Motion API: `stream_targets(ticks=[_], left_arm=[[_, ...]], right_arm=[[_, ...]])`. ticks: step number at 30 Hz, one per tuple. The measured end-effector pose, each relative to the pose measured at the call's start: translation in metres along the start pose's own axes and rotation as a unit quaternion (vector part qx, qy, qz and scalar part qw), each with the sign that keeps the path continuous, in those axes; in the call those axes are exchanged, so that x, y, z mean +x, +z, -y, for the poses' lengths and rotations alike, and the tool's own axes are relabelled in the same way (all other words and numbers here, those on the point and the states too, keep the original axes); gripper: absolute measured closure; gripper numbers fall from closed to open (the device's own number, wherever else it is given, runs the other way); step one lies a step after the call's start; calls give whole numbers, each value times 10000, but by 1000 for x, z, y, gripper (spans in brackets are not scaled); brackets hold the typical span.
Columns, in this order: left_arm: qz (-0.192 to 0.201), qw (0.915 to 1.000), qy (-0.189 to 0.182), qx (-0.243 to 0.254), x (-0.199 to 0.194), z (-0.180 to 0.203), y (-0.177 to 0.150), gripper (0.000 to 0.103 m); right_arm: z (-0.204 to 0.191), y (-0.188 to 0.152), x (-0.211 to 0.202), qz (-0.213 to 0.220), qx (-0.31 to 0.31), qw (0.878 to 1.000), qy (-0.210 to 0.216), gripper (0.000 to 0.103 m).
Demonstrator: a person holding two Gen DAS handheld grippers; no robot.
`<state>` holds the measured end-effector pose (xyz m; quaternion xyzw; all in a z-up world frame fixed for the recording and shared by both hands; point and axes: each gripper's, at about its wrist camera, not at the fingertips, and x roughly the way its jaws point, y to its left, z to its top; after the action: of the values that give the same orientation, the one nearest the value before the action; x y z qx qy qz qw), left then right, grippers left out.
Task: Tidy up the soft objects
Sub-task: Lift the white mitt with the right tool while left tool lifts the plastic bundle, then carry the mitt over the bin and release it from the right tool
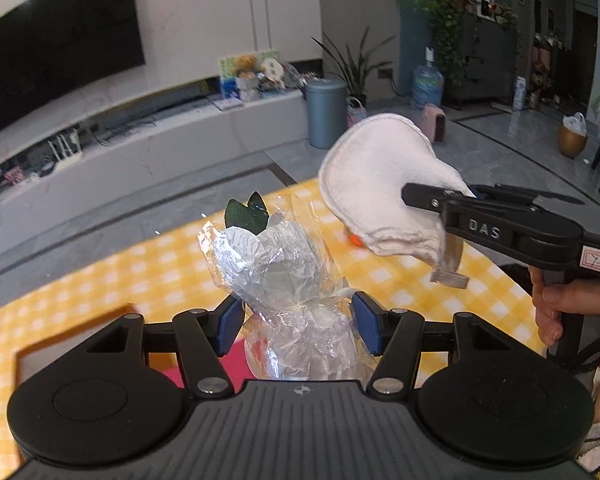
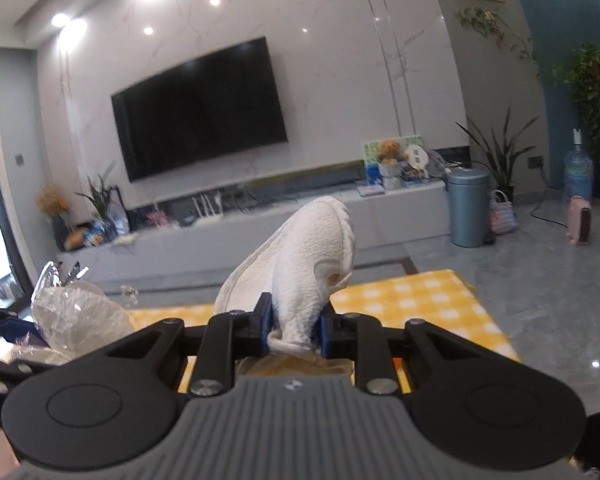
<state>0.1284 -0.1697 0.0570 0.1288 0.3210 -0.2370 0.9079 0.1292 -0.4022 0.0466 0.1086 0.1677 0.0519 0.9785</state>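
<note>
Left wrist view: left hand-held gripper (image 1: 298, 326) at bottom centre, blue pads (image 1: 229, 326) spread either side of a foil-and-cellophane wrapped bundle (image 1: 280, 276); pads sit just beside the tied neck, contact unclear, so cannot tell if it grips. The bundle stands upright in mid-frame, with dark green leaves (image 1: 246, 214) poking out the top. The counter (image 1: 132, 264) has a yellow checked cloth. A wooden tray (image 1: 40, 348) with something pink inside sits lower left, partly hidden. Right hand-held gripper (image 1: 440, 200) enters from the right edge, clamped on a white terry cloth pad (image 1: 376, 184) held in the air above the counter, right of the bundle. A small orange thing (image 1: 355, 240) peeks out under the cloth.

Right wrist view: right hand-held gripper (image 2: 294, 330) bottom centre, jaws closed tight on the narrow end of the white terry cloth pad (image 2: 312, 256), which sticks up and away toward the centre of the frame. Wrapped bundle (image 2: 72, 316) at left edge, blurred. Yellow checked counter (image 2: 420, 300) behind, right of centre.
</note>
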Motion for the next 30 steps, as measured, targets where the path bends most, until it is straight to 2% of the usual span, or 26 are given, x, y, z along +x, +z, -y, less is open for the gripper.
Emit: stream_targets(ticks=[6, 11, 15, 21, 25, 27, 30], left_arm=[[350, 9974, 380, -510, -36, -49, -15, 36], [433, 9922, 551, -1028, -53, -93, -34, 36], [598, 9804, 853, -1675, -67, -127, -68, 36], [872, 9627, 1489, -2085, -80, -159, -109, 36], [899, 9595, 1298, -2334, -79, -181, -116, 36], [997, 9551, 1089, -2568, -83, -189, -117, 36], [1213, 9525, 910, -2639, -93, -199, -127, 36]], right_arm=[[-37, 5, -3, 127, -156, 9982, 563, 82], [-75, 5, -1, 123, -395, 9945, 965, 82], [-105, 4, 3, 43, -556, 9895, 1336, 82], [-148, -1, 4, -66, -869, 9802, 1775, 82], [-177, -10, 14, -295, -951, 9776, 1857, 82], [-193, -16, 21, -409, -989, 9761, 1891, 82], [-216, -29, 30, -644, -991, 9727, 1996, 82]])
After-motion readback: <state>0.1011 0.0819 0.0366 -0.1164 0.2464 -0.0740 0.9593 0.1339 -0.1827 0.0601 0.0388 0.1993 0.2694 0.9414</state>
